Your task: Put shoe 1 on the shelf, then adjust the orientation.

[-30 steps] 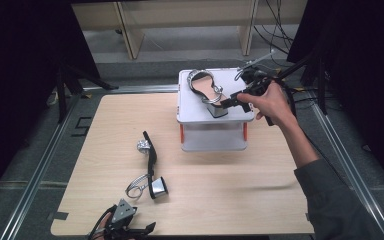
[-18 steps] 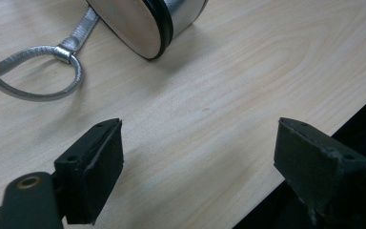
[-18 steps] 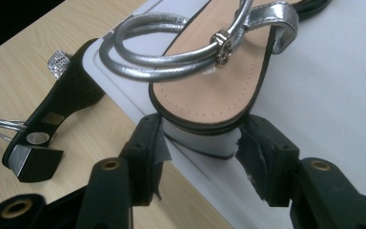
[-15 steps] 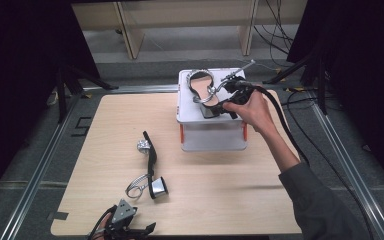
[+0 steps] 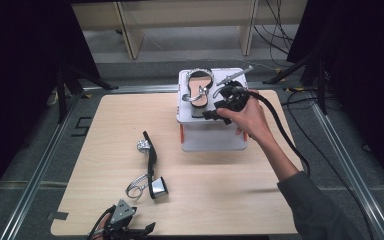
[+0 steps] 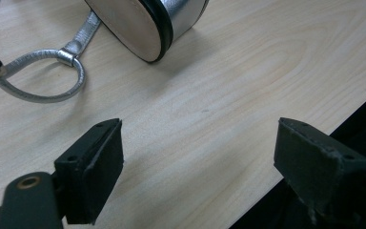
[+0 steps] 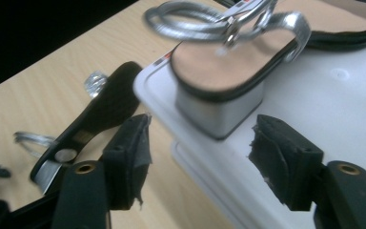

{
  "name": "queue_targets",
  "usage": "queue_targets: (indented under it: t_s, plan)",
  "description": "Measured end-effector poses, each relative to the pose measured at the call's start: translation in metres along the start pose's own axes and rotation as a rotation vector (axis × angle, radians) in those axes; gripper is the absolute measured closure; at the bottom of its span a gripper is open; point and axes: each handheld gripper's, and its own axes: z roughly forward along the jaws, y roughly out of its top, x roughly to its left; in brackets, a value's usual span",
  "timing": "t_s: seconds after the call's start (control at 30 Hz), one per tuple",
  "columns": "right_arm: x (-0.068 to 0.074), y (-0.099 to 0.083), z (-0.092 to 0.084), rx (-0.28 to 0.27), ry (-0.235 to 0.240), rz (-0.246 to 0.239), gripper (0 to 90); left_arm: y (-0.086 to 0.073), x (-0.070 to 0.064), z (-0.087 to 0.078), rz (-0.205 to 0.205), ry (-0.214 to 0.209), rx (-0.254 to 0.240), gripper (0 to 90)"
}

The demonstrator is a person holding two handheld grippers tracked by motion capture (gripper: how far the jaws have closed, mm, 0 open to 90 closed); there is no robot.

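A silver block-heel sandal stands upright on the lid of a white box. In the right gripper view its heel is just ahead of my right gripper. That gripper's jaws have just been opening, and they stand apart on either side of the heel without pressing it. A hand holds this gripper over the box's front. The second sandal lies on its side on the table. Its heel and strap loop lie beyond my left gripper. The left gripper rests open and holds nothing at the table's front edge.
The wooden table has a metal rail frame along its sides. Black cable trails from the right gripper over the table's right part. Dark stands and shelving legs lie beyond the far edge.
The right hand has moved left and slightly down across the box lid toward the sandal's heel. The left gripper and both sandals have stayed put.
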Motion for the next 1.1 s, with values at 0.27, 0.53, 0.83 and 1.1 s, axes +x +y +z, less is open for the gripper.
queue_targets:
  t_s: [0.27,0.53,0.83,1.1]
  plan:
    - [0.011,-0.052,-0.017,-0.012,0.054,-0.038,33.1,0.000,0.003,0.001,-0.002,0.025,0.017,16.4]
    - [0.024,-0.105,0.002,0.036,0.055,-0.052,27.0,0.001,0.005,0.000,-0.044,0.039,-0.014,16.4]
    - [0.022,-0.153,0.048,0.136,0.139,-0.022,25.8,0.000,0.005,0.001,-0.049,0.032,-0.017,16.4]
    - [0.027,-0.162,0.052,0.146,0.144,-0.026,25.5,0.005,0.007,0.002,-0.077,0.066,-0.042,16.4]
